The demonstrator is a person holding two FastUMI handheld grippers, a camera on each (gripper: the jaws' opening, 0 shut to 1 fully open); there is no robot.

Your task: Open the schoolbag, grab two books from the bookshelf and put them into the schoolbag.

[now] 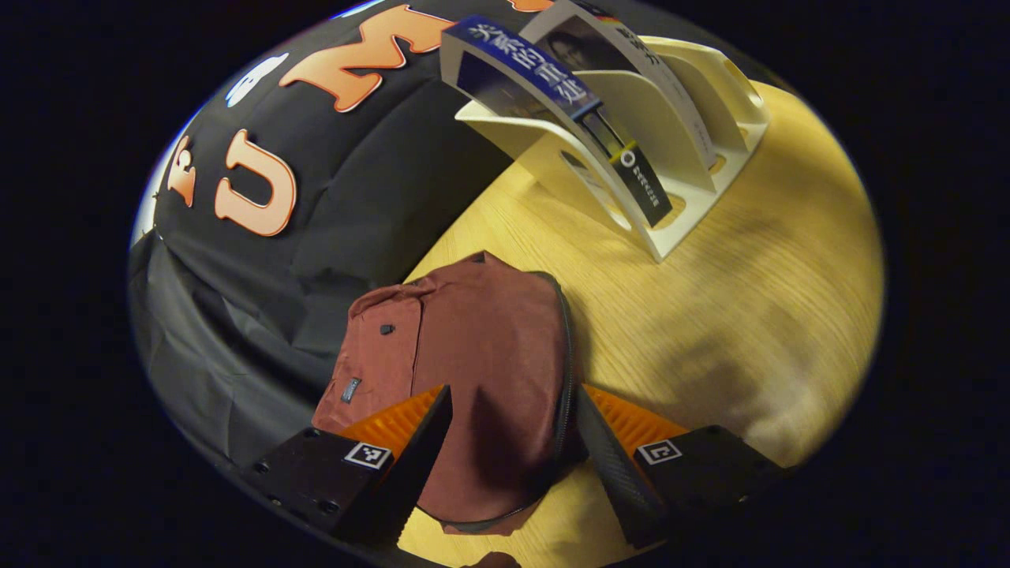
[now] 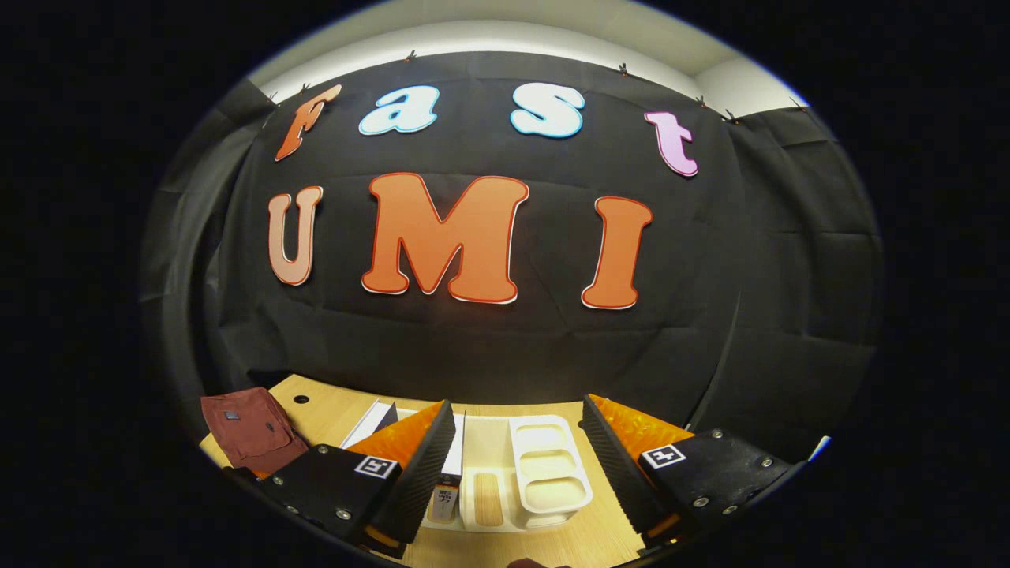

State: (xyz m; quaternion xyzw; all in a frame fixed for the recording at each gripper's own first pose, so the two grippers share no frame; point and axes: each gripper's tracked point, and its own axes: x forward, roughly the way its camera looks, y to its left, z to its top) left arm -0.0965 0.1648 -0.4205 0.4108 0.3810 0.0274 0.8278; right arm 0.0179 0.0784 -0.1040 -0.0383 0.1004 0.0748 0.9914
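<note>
A maroon schoolbag lies flat on the wooden table, its dark zipper running along its right side, shut as far as I can see. My left gripper hovers over the bag's near end, open, its fingers either side of the fabric and not pressing it. A white bookshelf stands beyond, holding two books: a blue-spined book and a white book. In the right gripper view my right gripper is open above the bookshelf, and the schoolbag lies at the far left.
The black cloth wall rises right behind the bag and the shelf. Bare wooden table lies to the right of the bag. A small round hole shows in the tabletop near the bag.
</note>
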